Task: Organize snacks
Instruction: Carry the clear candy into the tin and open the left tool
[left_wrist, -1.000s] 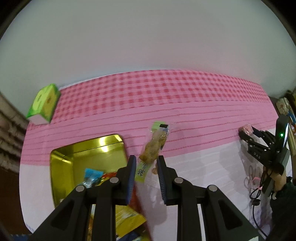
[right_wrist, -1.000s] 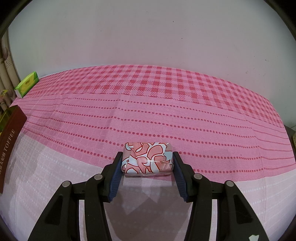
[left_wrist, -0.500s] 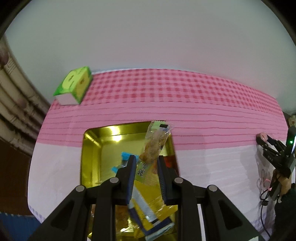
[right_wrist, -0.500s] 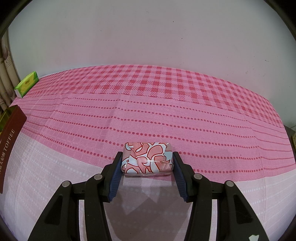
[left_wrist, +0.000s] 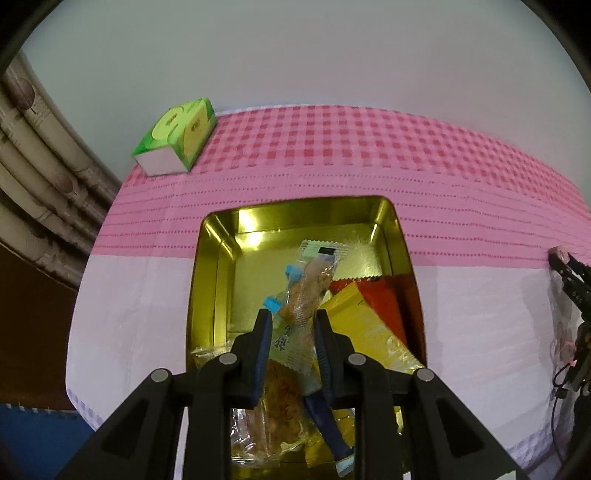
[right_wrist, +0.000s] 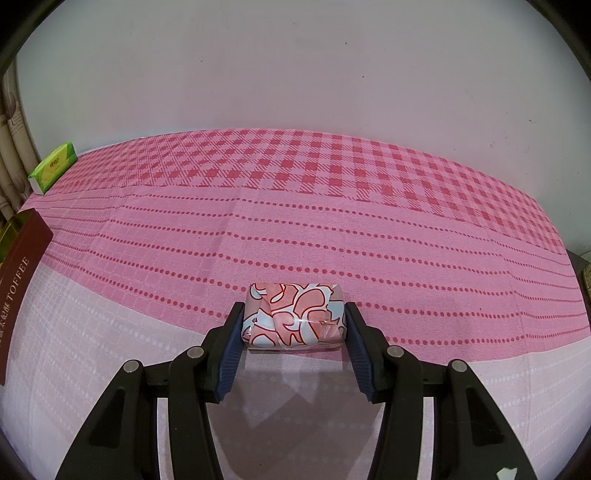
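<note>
Two claws: you are gripping a snack in each.
Left claw: you are pinching a clear snack packet above the gold tin.
Right claw: you are clamping the pink patterned packet over the desk.

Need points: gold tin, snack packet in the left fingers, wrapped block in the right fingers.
gold tin (left_wrist: 216, 280), left wrist view, on its left inner wall.
snack packet (left_wrist: 308, 291), left wrist view, on the clear middle part above the fingers.
wrapped block (right_wrist: 293, 315), right wrist view, on the centre of its patterned front face.
</note>
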